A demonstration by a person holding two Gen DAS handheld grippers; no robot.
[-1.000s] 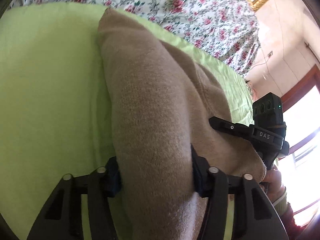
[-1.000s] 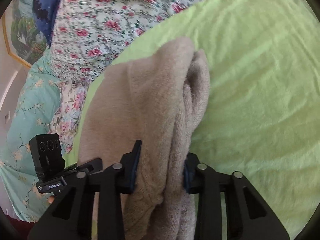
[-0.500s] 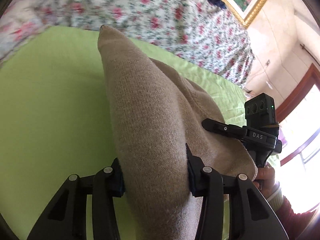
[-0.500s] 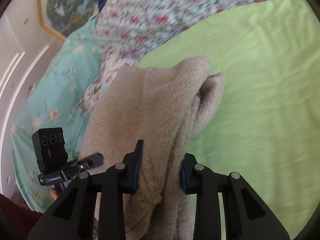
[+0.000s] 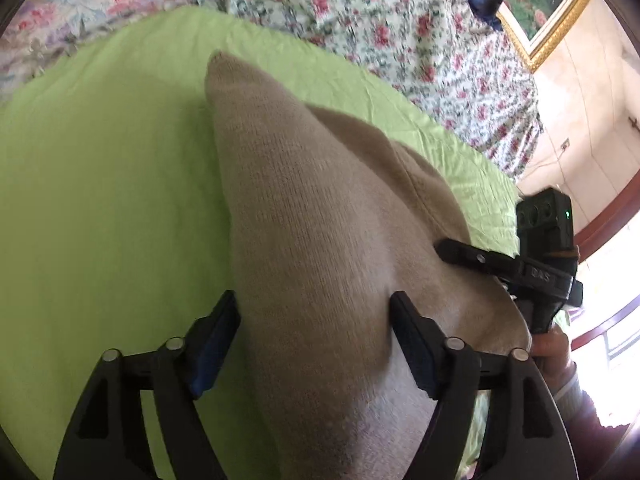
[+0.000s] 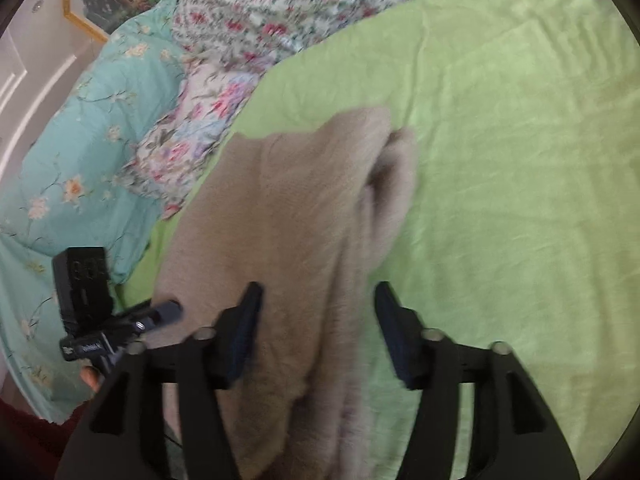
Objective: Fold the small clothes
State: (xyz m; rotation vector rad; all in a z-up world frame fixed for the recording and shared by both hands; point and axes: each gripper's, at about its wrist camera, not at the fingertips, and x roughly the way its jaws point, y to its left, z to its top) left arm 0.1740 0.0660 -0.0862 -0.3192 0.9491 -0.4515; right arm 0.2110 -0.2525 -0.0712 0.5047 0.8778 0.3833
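A beige knitted garment [image 5: 304, 240] lies folded on the lime-green sheet [image 5: 100, 200]. My left gripper [image 5: 314, 322] has its jaws wide apart on either side of a bunched fold of it, the pads beside the cloth. In the right wrist view the same garment [image 6: 288, 216] runs between the jaws of my right gripper [image 6: 318, 312], which stand wide apart; the right pad is clear of the cloth. Each gripper shows in the other's view: the right gripper [image 5: 516, 264] at the garment's right edge, the left gripper [image 6: 120, 320] at its left edge.
A floral quilt [image 5: 360, 8] lies bunched beyond the green sheet. A teal floral cover [image 6: 80, 140] lies at the left of the bed. A gold-framed picture [image 5: 552, 12] hangs on the wall. A bright window [image 5: 616, 340] is at the right.
Both grippers were shut on the beige garment and have opened. The garment has dropped onto the sheet between the jaws.
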